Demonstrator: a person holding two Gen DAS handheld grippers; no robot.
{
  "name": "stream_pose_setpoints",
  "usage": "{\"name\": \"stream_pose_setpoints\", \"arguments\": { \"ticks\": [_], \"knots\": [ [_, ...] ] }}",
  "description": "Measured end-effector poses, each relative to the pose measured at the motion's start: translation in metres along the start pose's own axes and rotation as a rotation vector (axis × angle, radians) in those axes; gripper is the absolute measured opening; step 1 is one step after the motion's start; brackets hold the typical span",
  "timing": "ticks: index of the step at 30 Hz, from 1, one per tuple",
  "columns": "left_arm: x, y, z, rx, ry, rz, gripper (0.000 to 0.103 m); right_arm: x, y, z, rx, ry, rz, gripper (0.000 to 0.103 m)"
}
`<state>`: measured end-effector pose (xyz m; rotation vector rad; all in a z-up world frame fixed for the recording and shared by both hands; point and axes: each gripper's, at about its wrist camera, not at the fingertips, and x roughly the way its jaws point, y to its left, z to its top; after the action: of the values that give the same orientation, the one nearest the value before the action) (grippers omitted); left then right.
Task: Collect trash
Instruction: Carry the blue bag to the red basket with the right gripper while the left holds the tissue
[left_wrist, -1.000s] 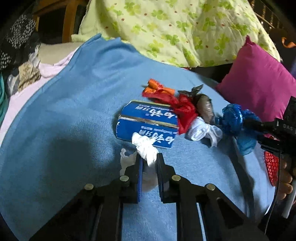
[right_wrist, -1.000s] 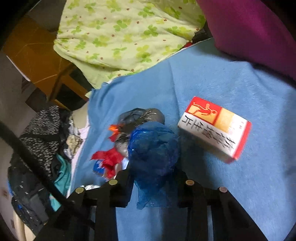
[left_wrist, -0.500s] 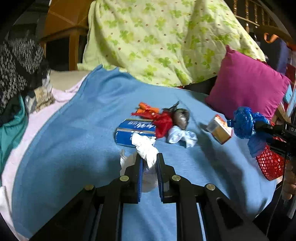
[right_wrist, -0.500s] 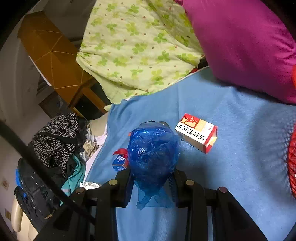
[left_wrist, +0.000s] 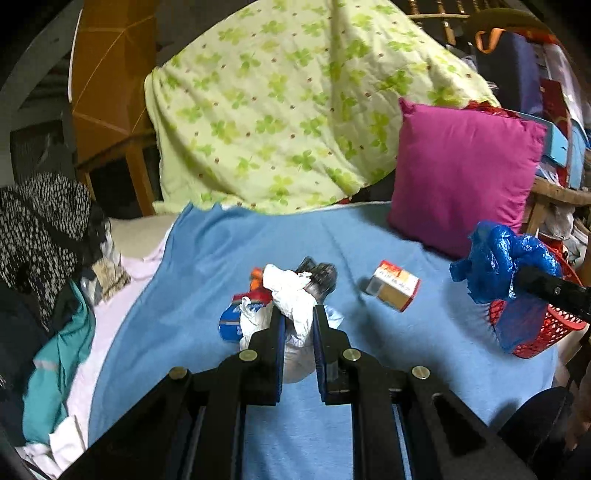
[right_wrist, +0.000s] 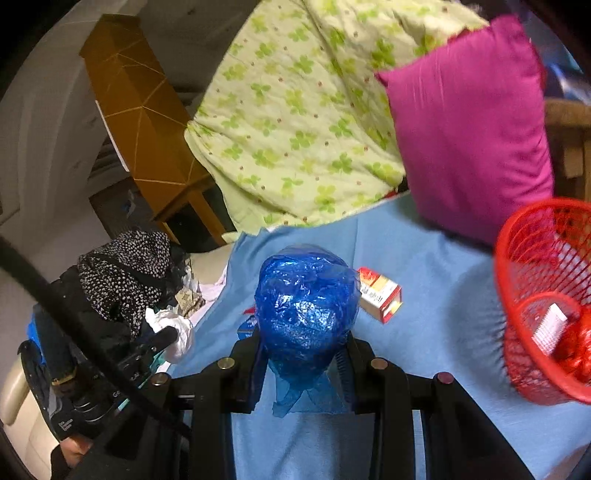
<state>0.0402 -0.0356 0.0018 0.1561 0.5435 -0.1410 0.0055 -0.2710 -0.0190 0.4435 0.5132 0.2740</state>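
My left gripper (left_wrist: 298, 314) is shut on a crumpled white plastic bag (left_wrist: 293, 295), held above the blue blanket (left_wrist: 207, 266). My right gripper (right_wrist: 304, 339) is shut on a crumpled blue plastic bag (right_wrist: 306, 299); it also shows in the left wrist view (left_wrist: 498, 258), next to the red mesh basket (left_wrist: 546, 332). The basket (right_wrist: 535, 258) stands to the right of the right gripper and holds some trash. A red-and-white box (left_wrist: 393, 290) lies on the blanket. A blue box (left_wrist: 229, 321), a red wrapper and a dark wrapper (left_wrist: 323, 277) lie behind the white bag.
A magenta pillow (left_wrist: 461, 173) leans at the back right. A green clover quilt (left_wrist: 295, 110) is heaped behind the blanket. Dark and teal clothes (left_wrist: 44, 258) are piled at the left. Wooden furniture (left_wrist: 107, 92) stands at the back left.
Both grippers have risen and pulled back with their bags. The right gripper has swung toward the red basket, which has come into its view.
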Motion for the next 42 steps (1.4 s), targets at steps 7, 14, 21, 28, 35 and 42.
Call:
{"name": "stream_pose_setpoints", "arguments": {
  "ticks": [7, 14, 21, 28, 35, 42],
  "knots": [
    [-0.032, -0.031, 0.015, 0.069, -0.071, 0.039, 0.015, -0.041, 0.002, 0.006, -0.027, -0.054, -0.018, 0.036],
    [-0.053, -0.056, 0.023, 0.125, -0.106, 0.041, 0.015, -0.061, -0.007, 0.007, -0.009, -0.085, -0.028, 0.036],
    [-0.059, -0.074, 0.032, 0.163, -0.124, 0.037, 0.015, -0.081, -0.017, 0.01, 0.005, -0.126, -0.036, 0.036],
    [-0.063, -0.093, 0.038, 0.194, -0.135, 0.028, 0.015, -0.097, -0.027, 0.011, 0.02, -0.163, -0.051, 0.036],
    [-0.066, -0.112, 0.042, 0.226, -0.144, 0.011, 0.015, -0.114, -0.037, 0.014, 0.03, -0.202, -0.072, 0.036],
    [-0.067, -0.129, 0.046, 0.249, -0.149, -0.006, 0.015, -0.129, -0.047, 0.014, 0.051, -0.229, -0.086, 0.036]
  ]
}}
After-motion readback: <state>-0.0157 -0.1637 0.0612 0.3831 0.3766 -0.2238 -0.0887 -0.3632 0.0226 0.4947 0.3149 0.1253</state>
